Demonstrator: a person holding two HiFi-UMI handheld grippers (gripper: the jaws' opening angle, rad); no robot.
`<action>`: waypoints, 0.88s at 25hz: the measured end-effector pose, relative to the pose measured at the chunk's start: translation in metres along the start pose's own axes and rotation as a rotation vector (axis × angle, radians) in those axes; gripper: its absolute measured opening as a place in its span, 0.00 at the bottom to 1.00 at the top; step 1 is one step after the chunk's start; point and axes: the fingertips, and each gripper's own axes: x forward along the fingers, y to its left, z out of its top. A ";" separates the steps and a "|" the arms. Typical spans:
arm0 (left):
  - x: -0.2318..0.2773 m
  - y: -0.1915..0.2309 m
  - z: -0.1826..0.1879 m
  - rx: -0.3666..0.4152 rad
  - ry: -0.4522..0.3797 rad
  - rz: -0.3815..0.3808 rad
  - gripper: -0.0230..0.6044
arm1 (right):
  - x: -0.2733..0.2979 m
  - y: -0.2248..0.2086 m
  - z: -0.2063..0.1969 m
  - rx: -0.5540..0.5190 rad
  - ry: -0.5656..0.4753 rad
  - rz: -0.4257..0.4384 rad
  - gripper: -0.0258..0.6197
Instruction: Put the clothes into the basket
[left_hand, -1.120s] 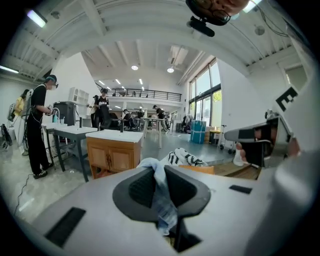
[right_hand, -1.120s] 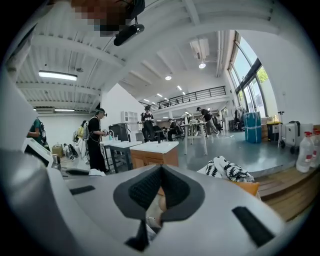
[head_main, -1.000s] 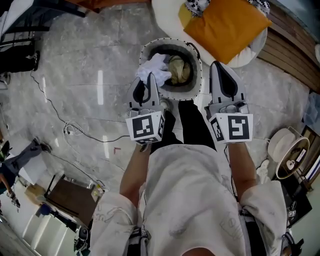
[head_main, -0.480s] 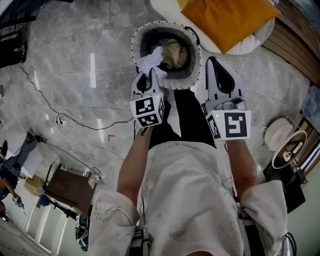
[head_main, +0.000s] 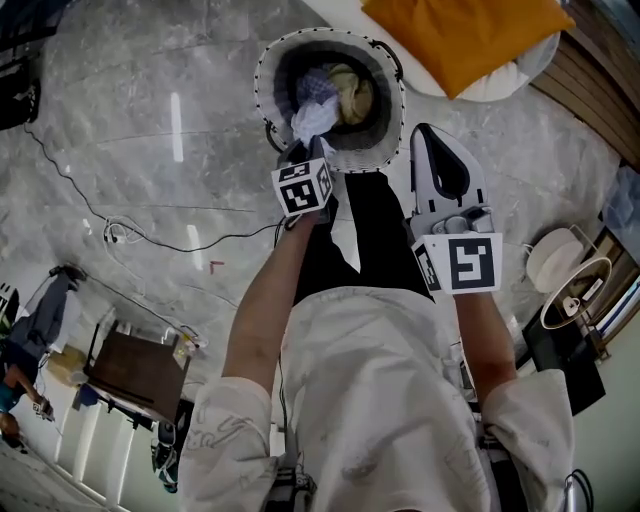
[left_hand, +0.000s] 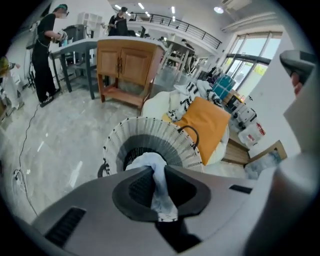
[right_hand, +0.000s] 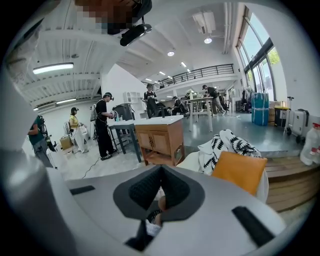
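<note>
- The left gripper (head_main: 308, 152) points down at the basket (head_main: 268, 60), and its jaws are closed tight on a white cloth (head_main: 313, 118).
- The cloth is bunched over the basket opening, near its rim. A beige garment (head_main: 352, 92) already lies inside.
- The right gripper (head_main: 427, 135) is beside the basket, with its jaws together and nothing between them.

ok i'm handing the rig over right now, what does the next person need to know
Left gripper: shut on a white garment, held over the mouth of the basket.
Right gripper: shut, empty, beside the basket.
Done: a beige garment lies in the basket.
Left: open the left jaws to drop the white one in. A black-and-white patterned cloth beside the orange cushion may be next.
</note>
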 end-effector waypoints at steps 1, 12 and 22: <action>0.009 0.004 -0.009 -0.026 0.036 0.000 0.11 | 0.000 0.002 -0.001 -0.004 0.002 0.002 0.02; 0.037 0.021 -0.036 -0.255 0.164 -0.025 0.16 | 0.001 0.007 -0.006 -0.011 0.021 0.001 0.02; 0.026 0.024 -0.054 -0.297 0.207 -0.029 0.32 | -0.001 0.014 0.001 -0.034 0.007 0.000 0.02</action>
